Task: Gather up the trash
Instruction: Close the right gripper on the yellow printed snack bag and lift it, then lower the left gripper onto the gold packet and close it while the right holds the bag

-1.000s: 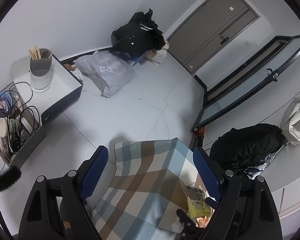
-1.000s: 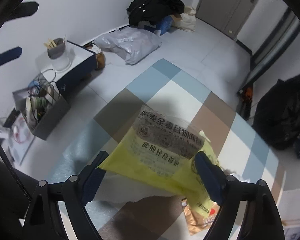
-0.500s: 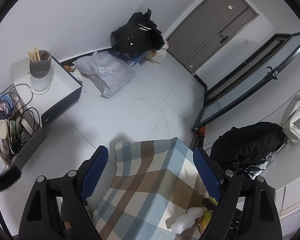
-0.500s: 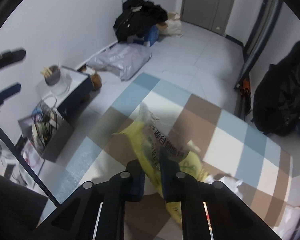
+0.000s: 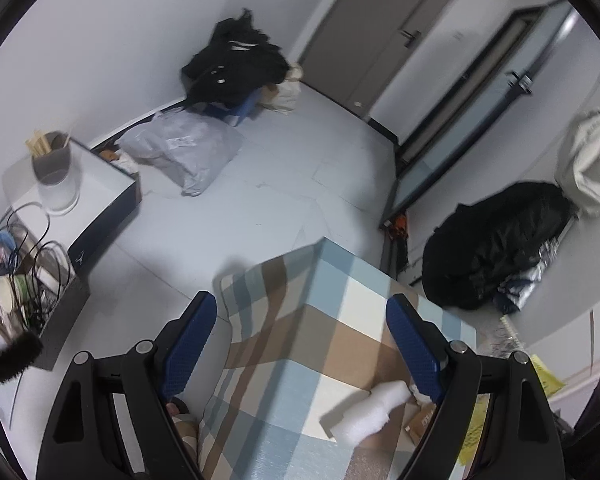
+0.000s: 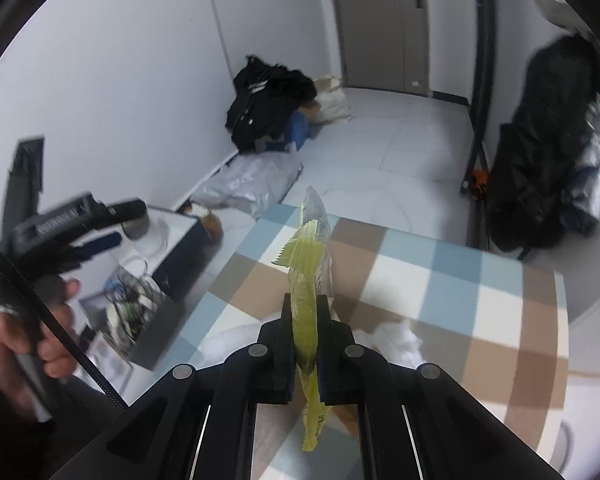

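My right gripper [image 6: 305, 304] is shut on a yellow snack wrapper [image 6: 309, 256] and holds it edge-on above the checked tablecloth [image 6: 440, 276]. White crumpled tissue [image 6: 396, 336] lies on the cloth just below it. In the left wrist view my left gripper [image 5: 300, 336] is open and empty over the near corner of the checked table [image 5: 340, 292]; a white crumpled tissue [image 5: 364, 412] and a brown wrapper [image 5: 420, 426] lie by its right finger. The yellow wrapper [image 5: 546, 376] shows at the far right edge.
A dark-sided white box [image 5: 96, 200] with a cup of chopsticks [image 5: 52, 160] stands left of the table, next to a grey bin of cables [image 5: 32, 292]. A grey plastic bag [image 5: 184, 152] and black clothes [image 5: 232, 68] lie on the floor. A black bag [image 5: 496, 240] sits right.
My right gripper closed on the yellow wrapper and lifted it off the table, turning it edge-on. My left gripper shifted, so the table sits more to the right in its view.
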{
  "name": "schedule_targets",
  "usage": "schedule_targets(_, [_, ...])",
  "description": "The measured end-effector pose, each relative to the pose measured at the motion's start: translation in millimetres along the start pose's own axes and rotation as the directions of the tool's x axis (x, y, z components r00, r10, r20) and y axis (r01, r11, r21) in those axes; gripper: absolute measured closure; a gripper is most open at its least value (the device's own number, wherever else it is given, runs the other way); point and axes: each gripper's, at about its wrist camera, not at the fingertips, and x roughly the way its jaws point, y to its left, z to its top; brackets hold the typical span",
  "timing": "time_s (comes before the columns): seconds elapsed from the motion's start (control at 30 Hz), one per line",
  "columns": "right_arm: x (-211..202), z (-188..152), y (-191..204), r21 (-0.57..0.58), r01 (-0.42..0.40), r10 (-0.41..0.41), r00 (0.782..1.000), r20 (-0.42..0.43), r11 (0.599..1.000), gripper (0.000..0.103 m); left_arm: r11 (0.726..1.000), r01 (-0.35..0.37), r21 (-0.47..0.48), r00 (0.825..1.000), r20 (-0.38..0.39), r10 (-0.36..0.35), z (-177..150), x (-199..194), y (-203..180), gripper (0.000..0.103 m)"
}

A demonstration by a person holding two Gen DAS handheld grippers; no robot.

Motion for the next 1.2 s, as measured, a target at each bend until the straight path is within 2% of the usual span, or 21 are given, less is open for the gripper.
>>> schedule_targets(0.17, [-35,-22,-24,0.054,-0.010,0.008,0.999,0.040,0.998,0.096,0.994,0.031,0.100,0.999,-0.019,-0.029,-16,1,-26,0.019])
schedule_targets(0.37, [-67,-55,-60,0.134,-0.001,-0.008,0.998,0.065,0.991,0.096,0.968,0.086,0.236,0.996,-0.047,-0.077,-40,-5,-59,0.019])
schedule_targets(0.53, [-83,-73,-91,0.208,-0.020,0.000,0.995,0.097,0.978,0.096,0.942,0.130,0.310,0.987,-0.126,-0.095,-61,-2,-84,0.019])
schedule_targets(0.67, [-87,-84,-115,0.268,-0.079,0.045,0.990,0.133,0.960,0.096,0.915,0.165,0.368,0.977,-0.187,-0.101,-77,-1,-106,0.019])
schedule_targets(0.8, [-85,-100,-140,0.352,-0.157,0.105,0.981,0.164,0.923,0.096,0.864,0.161,0.477,0.969,-0.241,-0.048,-97,6,-133,0.019])
schedule_targets(0.93, [-75,-118,-169,0.469,-0.231,0.167,0.970,0.175,0.852,0.096,0.826,0.176,0.535,0.949,-0.314,0.001,-119,23,-151,0.019])
schedule_targets(1.03, [-63,-128,-187,0.547,-0.258,0.203,0.966,0.160,0.797,0.096,0.821,0.152,0.550,0.937,-0.345,0.057,-131,41,-158,0.019])
schedule_targets(1.1, [-62,-130,-195,0.565,-0.250,0.194,0.968,0.158,0.786,0.096,0.825,0.140,0.547,0.927,-0.366,0.086,-135,53,-160,0.019])
schedule_targets(1.2, [-68,-130,-201,0.565,-0.258,0.187,0.965,0.181,0.784,0.096,0.822,0.108,0.559,0.921,-0.367,0.128,-138,64,-163,0.019])
